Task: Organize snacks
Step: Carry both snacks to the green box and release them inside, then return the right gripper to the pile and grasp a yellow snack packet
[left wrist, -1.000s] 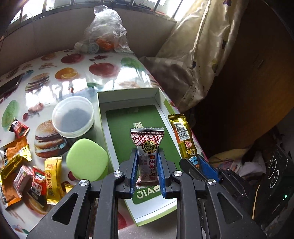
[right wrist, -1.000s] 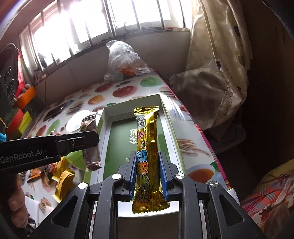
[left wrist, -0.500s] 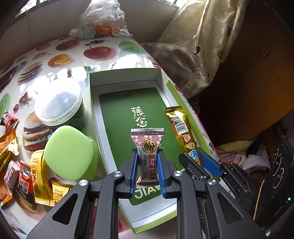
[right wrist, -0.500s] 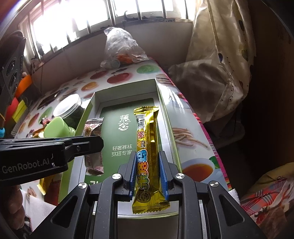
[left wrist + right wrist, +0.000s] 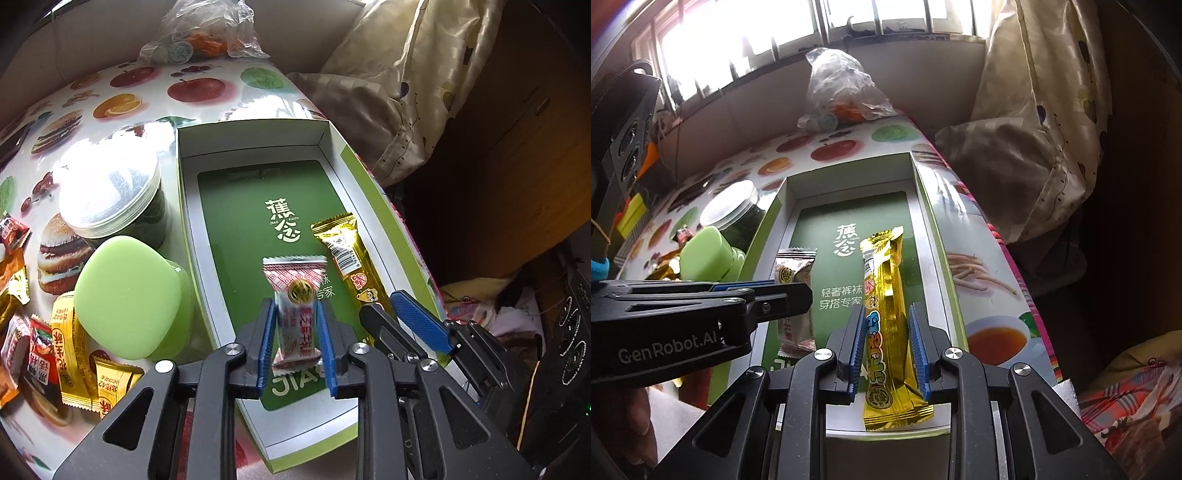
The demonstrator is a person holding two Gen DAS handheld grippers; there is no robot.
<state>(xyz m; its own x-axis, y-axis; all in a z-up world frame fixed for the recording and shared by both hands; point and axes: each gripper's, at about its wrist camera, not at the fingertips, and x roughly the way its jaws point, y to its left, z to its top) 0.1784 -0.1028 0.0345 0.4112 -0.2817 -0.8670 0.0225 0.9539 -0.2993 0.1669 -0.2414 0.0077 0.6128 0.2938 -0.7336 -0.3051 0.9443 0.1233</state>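
Fruit-and-burger patterned oilcloth covers the worktop [image 5: 122,88], which runs from a bright barred window at the far side to a curtain on the right. On it lies an open green-lined box [image 5: 255,236], its long axis running near to far, with a lidded jar [image 5: 110,192] and a pale green case [image 5: 129,295] just left of it and loose snack packets [image 5: 70,343] at the near left. Both grippers hang over the near end of the box, side by side. The right gripper [image 5: 888,349] has its fingers closed on the lower part of a long gold snack bar [image 5: 884,295], whose length points away along the box, lined up with its right wall. The left gripper [image 5: 297,343] has its fingers pinched on a small white-and-red candy [image 5: 295,291], standing upright above the green floor and left of the bar. Neither packet looks to be resting on the box floor yet. Each already sits over the box, so the release probably needs only a short drop, with the bar kept parallel to the wall.
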